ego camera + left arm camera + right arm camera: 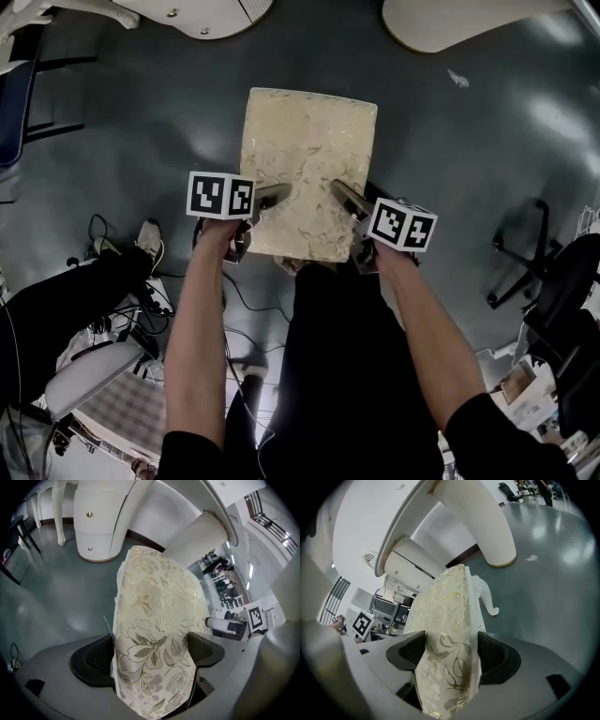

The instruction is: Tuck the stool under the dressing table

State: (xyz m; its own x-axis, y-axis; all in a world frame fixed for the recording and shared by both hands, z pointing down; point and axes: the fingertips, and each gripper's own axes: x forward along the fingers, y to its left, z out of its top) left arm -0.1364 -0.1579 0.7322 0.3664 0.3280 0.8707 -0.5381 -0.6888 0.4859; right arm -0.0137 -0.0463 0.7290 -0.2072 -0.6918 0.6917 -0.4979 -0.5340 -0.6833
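Observation:
The stool [307, 169] has a cream cushion with a gold floral pattern and stands on the grey floor just in front of me. My left gripper [272, 197] is shut on the cushion's near left edge, and my right gripper [345, 199] is shut on its near right edge. In the left gripper view the cushion [154, 620] fills the gap between the jaws of the left gripper [150, 656]. The right gripper [452, 656] pinches the cushion [445, 611] the same way, with a white curved stool leg [490, 599] beyond. The white dressing table [202, 14] lies ahead, its two pedestals [101, 522] [478, 522] apart.
A black office chair base [525, 258] stands at the right. Cables and a white chair [94, 375] crowd the lower left. A dark chair [19, 103] is at the far left. A small paper scrap [457, 78] lies on the floor near the table's right pedestal [450, 19].

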